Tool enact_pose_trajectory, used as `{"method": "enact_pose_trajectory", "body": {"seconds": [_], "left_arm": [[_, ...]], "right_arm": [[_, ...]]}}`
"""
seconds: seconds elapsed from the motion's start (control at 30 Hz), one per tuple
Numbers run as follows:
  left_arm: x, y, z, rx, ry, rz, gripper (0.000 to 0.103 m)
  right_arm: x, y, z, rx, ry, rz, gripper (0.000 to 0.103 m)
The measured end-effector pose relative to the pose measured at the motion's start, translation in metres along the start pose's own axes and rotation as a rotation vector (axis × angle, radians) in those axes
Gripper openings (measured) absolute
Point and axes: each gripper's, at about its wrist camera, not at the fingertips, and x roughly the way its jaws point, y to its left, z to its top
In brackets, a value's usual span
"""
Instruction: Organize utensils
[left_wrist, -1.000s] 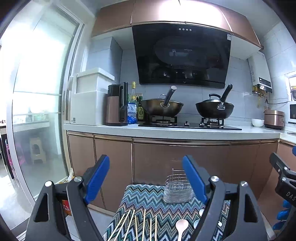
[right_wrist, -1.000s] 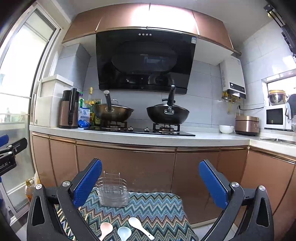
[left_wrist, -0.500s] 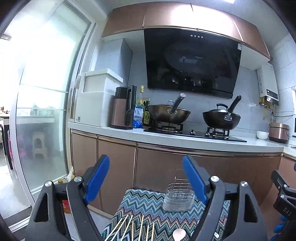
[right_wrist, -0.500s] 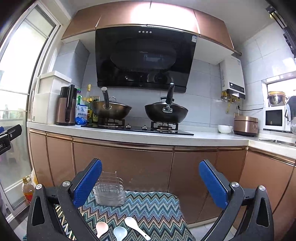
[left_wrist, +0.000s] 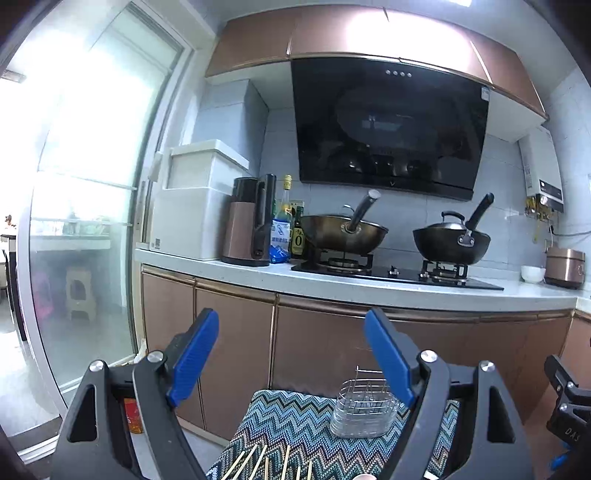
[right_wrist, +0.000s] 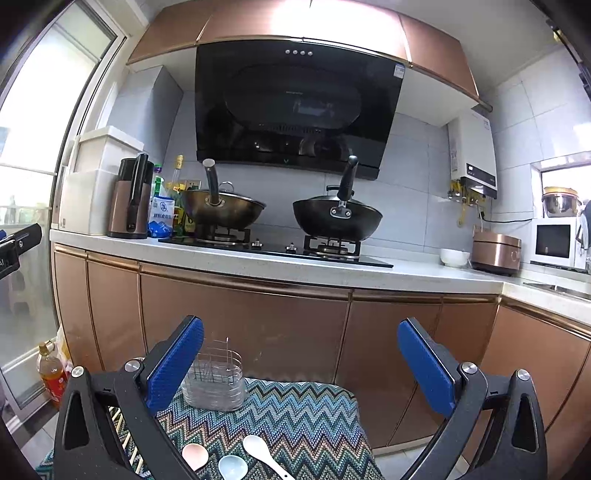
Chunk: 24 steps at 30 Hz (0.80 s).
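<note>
Utensils: wooden chopsticks and three ceramic spoons lie loose on a small table covered with a blue-and-brown zigzag-patterned cloth (right_wrist: 295, 417).
Table position: in front of copper-coloured kitchen cabinets (right_wrist: 243, 317), below a white counter with two dark woks (right_wrist: 336, 218).
Holder: a clear-based wire utensil caddy (left_wrist: 364, 408) stands upright near the far edge of the table, empty as far as can be seen.
Left gripper (left_wrist: 291, 354): blue-padded jaws spread wide, holding nothing, raised above the table's near side.
Right gripper (right_wrist: 301, 360): blue-padded jaws spread wide, holding nothing, also raised over the table.
Chopsticks (left_wrist: 258, 461): thin pale sticks side by side at the near left, long axes running toward the caddy; only their far ends show.
Spoons: pink spoon (right_wrist: 195, 455), pale blue spoon (right_wrist: 232, 467) and white spoon (right_wrist: 260, 450) in a row, bowls upward; the white one's handle runs down to the right.
</note>
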Motion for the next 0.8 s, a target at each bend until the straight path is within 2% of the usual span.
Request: {"method": "enact_pose_trajectory", "body": {"seconds": [0.17,0.3,0.5,0.67,0.8], "left_arm": [[0.011,0.006,-0.004,-0.041,-0.005,0.003,0.08],[0.018,0.006,-0.003,-0.031,-0.023,0.026,0.08],[0.042,-0.004,-0.007,0.045,0.084,0.007,0.08],[0.06,0.0,-0.011,0.027,0.165,-0.032,0.08],[0.082,0.011,-0.019,0.022,0.271,-0.071,0.08]], "right_arm": [[0.015,0.001,-0.004,0.004,0.019,0.013,0.103],[0.028,0.001,-0.009,0.004,0.038,0.023,0.103],[0.043,0.009,-0.013,-0.005,0.047,0.058,0.103],[0.052,0.008,-0.018,0.009,0.036,0.11,0.103],[0.06,0.002,-0.025,0.016,0.068,0.152,0.103]]}}
